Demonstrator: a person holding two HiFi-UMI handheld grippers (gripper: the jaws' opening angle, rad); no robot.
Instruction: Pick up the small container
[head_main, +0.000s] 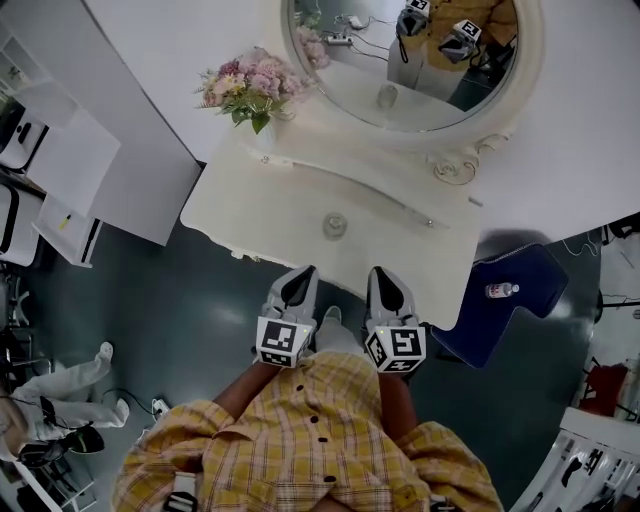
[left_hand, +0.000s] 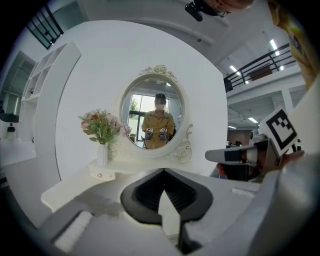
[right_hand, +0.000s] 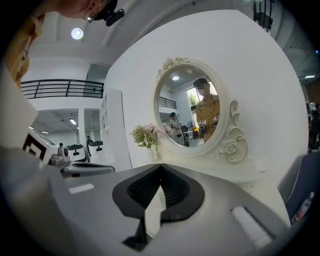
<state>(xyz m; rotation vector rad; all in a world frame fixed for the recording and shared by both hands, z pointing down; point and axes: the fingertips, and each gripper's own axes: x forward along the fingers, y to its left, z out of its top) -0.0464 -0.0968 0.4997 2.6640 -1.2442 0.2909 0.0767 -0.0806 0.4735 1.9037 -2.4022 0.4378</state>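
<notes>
The small container (head_main: 334, 225) is a clear little jar with a lid, standing near the middle of the white dressing table (head_main: 260, 210). Both grippers hover side by side over the floor just short of the table's front edge and point at it. My left gripper (head_main: 303, 272) is shut and holds nothing, its jaws meeting at the tip (left_hand: 163, 170). My right gripper (head_main: 381, 272) is also shut and empty (right_hand: 161, 165). The jar lies a short way beyond and between the two tips. Neither gripper view shows the jar clearly behind the jaws.
An oval mirror (head_main: 400, 60) in an ornate frame stands at the table's back, with a vase of pink flowers (head_main: 250, 85) to its left. A blue chair (head_main: 510, 295) with a bottle (head_main: 502, 290) on it sits at the right. White shelves (head_main: 60, 170) stand at the left.
</notes>
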